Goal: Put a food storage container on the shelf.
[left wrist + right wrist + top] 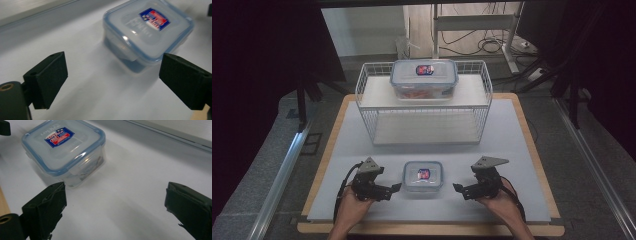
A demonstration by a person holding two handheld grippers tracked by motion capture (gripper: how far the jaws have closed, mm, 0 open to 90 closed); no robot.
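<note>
The small lidded container (423, 176) sits square on the white mat (362, 150), near the front edge and right between the two grippers, its clear lid rimmed in blue with a red-and-blue label on top. In the left gripper view the container (147, 30) lies ahead and to the right, its near corner close to one jaw but not touched. In the right gripper view it (65, 152) lies ahead and to the left, again clear of the pads.

The left gripper (396, 188) points inward at the container's left side, jaws spread wide, nothing between them. The right gripper (458, 188) mirrors it from the other side, jaws just as wide and empty. Each is carried in a hand coming up from the bottom of the high view, and both stand just beside the container without contact.

Further back, a white wire rack (424, 100) stands on the mat, and on its upper shelf rests a larger lidded container (424, 79), same blue rim, with something orange inside.
</note>
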